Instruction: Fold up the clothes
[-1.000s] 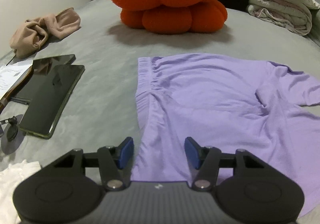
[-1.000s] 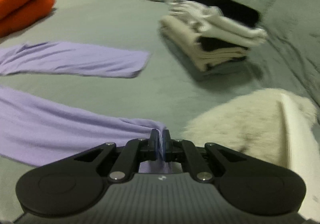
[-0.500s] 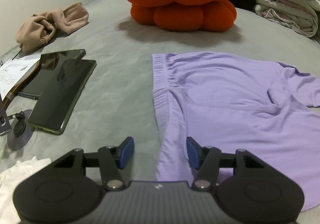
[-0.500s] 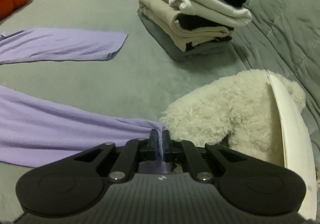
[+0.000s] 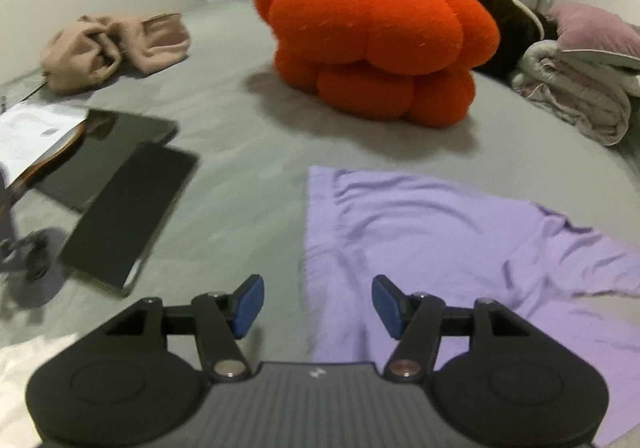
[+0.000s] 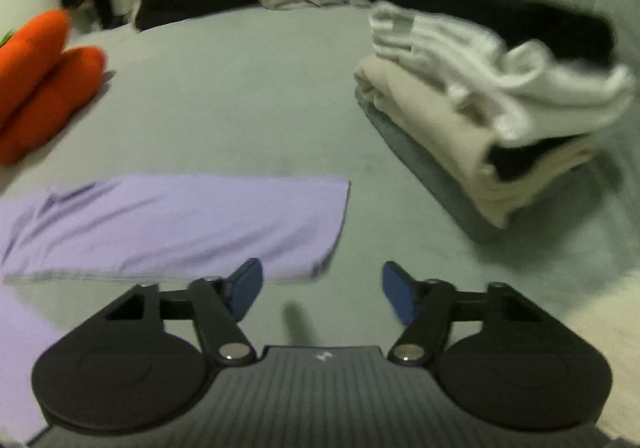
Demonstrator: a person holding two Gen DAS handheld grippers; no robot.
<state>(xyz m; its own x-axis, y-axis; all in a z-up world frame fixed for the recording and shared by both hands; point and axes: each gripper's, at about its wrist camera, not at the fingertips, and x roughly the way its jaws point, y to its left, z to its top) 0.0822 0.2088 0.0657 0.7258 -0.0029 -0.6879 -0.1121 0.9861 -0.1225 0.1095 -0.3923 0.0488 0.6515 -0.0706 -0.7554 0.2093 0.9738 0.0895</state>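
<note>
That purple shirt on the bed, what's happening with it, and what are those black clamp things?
A person is folding laundry with a two-finger gripper in each hand. The purple shirt lies spread flat on the grey bed. Both grippers are open and hold nothing: the left gripper hovers over the shirt's edge, and the right gripper hovers near the end of a sleeve. A stack of folded clothes sits off to the right.

Dim, motion-blurred (fisheye-warped edges)
</note>
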